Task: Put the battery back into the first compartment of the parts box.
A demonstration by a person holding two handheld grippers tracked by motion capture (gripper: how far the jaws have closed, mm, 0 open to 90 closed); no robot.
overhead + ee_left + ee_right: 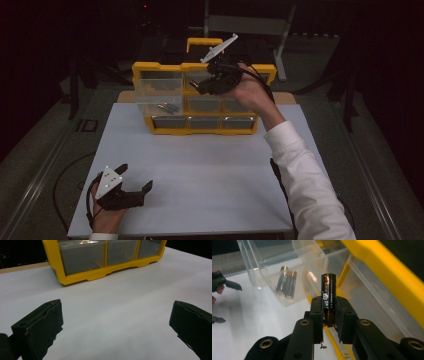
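Mid-delivery, by the look of it — right gripper [329, 305] clamped on a battery [329, 293] beside the pulled-out clear drawer [287, 275] of the yellow organizer [200, 125] at twelve o'clock on the counter [200, 170]. Next: carry toward ten o'clock over the two batteries [287, 284] inside, then release. Left gripper [134, 181] idle at seven o'clock — jaws wide apart.

glossy battery [329, 293]; clear plastic drawer [287, 270]; yellow plastic organizer [200, 95]; matt white table [200, 170].

Fingers hide the battery's [329, 293] lower half; its label [329, 296] is unreadable.
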